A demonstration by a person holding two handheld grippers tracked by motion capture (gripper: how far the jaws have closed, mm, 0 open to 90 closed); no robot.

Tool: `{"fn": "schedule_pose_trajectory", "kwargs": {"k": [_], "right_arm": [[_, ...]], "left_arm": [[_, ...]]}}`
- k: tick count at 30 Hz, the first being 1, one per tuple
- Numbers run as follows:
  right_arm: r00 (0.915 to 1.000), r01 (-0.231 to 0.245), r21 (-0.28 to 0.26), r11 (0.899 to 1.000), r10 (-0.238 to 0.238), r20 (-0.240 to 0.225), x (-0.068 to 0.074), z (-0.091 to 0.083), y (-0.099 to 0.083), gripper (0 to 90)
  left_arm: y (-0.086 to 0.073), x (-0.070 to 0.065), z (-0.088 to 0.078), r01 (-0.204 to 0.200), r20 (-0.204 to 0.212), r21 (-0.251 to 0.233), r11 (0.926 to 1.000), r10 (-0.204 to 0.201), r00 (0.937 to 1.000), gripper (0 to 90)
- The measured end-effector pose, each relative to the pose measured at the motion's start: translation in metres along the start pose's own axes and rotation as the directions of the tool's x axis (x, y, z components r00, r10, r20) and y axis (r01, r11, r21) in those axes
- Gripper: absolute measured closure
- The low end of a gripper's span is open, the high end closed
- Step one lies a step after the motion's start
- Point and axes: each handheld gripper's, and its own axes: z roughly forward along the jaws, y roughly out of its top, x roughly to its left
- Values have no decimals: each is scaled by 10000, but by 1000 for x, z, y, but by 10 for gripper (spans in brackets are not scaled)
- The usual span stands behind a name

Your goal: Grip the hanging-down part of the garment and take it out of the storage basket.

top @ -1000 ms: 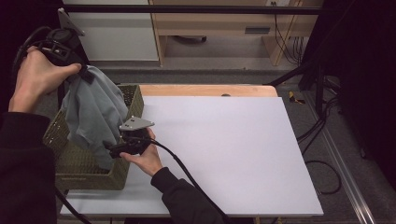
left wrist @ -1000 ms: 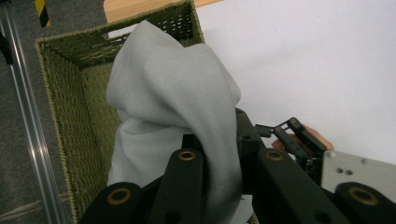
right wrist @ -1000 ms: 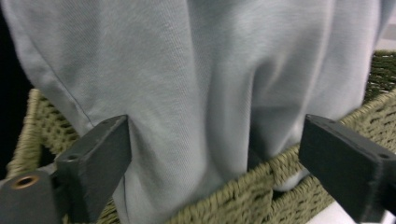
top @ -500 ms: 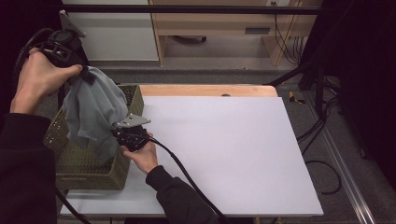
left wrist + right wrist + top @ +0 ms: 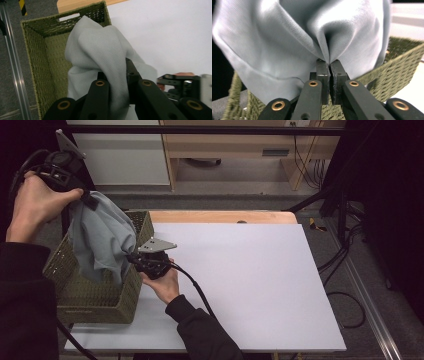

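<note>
Two tongs of mine are fastened on one grey cloth (image 5: pixel 100 237). My left tongs (image 5: pixel 89 200) are raised high at the left side of the high view, clenched on the cloth's upper end, so the fabric hangs down from them into the green woven basket (image 5: pixel 95 297). In the left gripper view the cloth (image 5: pixel 100 57) is bunched between and over my jaws, draping across the near jaw, with the basket (image 5: pixel 37 62) open below and the white tabletop (image 5: pixel 162 32) beyond it. My right tongs (image 5: pixel 131 259) meet the cloth lower down, at its right edge just above the basket's near right wall. In the right gripper view the jaws are pressed tight together with a pinched fold of the cloth (image 5: pixel 287 42) rising from between their tips, and the basket's (image 5: pixel 397 65) woven wall lies behind and beneath. My right hand (image 5: pixel 162 280) rests just beside the basket over the tabletop (image 5: pixel 260 285). The basket stands at the tabletop's left edge.
</note>
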Motion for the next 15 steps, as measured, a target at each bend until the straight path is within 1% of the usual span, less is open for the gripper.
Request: {"fn": "schedule_pose_trajectory", "kwargs": {"k": [1,2,3,4,5,6,7,8,9,10,11,12,13,14,15], "right_arm": [[9999,117,-178,9998,-116,43,-1,-9,5,876],[9999,117,-178,9998,-116,43,-1,-9,5,876],[9999,114,-359,9993,-112,66,-2,-20,10,876],[9999,114,-359,9993,-112,66,-2,-20,10,876],[9999,115,-528,9985,-110,97,-5,-30,14,876],[9999,115,-528,9985,-110,97,-5,-30,14,876],[9995,213,-700,9973,-198,226,-8,-44,20,876],[9995,213,-700,9973,-198,226,-8,-44,20,876],[9990,313,-877,9957,-284,344,-11,-56,24,877],[9990,313,-877,9957,-284,344,-11,-56,24,877],[9982,384,-1003,9942,-336,496,-13,-67,30,877],[9982,384,-1003,9942,-336,496,-13,-67,30,877],[9970,507,-1058,9931,-441,639,-15,-78,34,877],[9970,507,-1058,9931,-441,639,-15,-78,34,877],[9965,552,-1123,9921,-477,683,-15,-83,37,877]], "left_arm": [[0,1,0,0,-6,-15,10000,0,10000,833],[-1,1,0,6,1,-38,10000,-6,10000,833],[-1,1,-1,22,38,-36,10000,-22,10000,833],[-2,2,-1,15,34,-48,10000,-15,10000,833],[-2,2,-1,31,28,-77,10000,-31,10000,833],[-2,2,-1,31,28,-77,10000,-31,10000,833],[-2,2,-1,21,41,-76,10000,-20,10000,833],[-2,2,-1,21,41,-76,10000,-20,10000,833],[-3,2,-1,7,37,-82,10000,-7,10000,833],[-3,2,0,6,54,-83,10000,-6,10000,833],[-3,1,0,0,75,-103,9999,1,10000,833],[-3,1,0,0,75,-103,9999,1,10000,833],[-3,0,1,-15,88,-113,9999,16,10000,833],[-3,0,1,-14,111,-115,9999,15,9999,833],[-3,-1,1,-11,117,-125,9999,12,9999,833]]}}
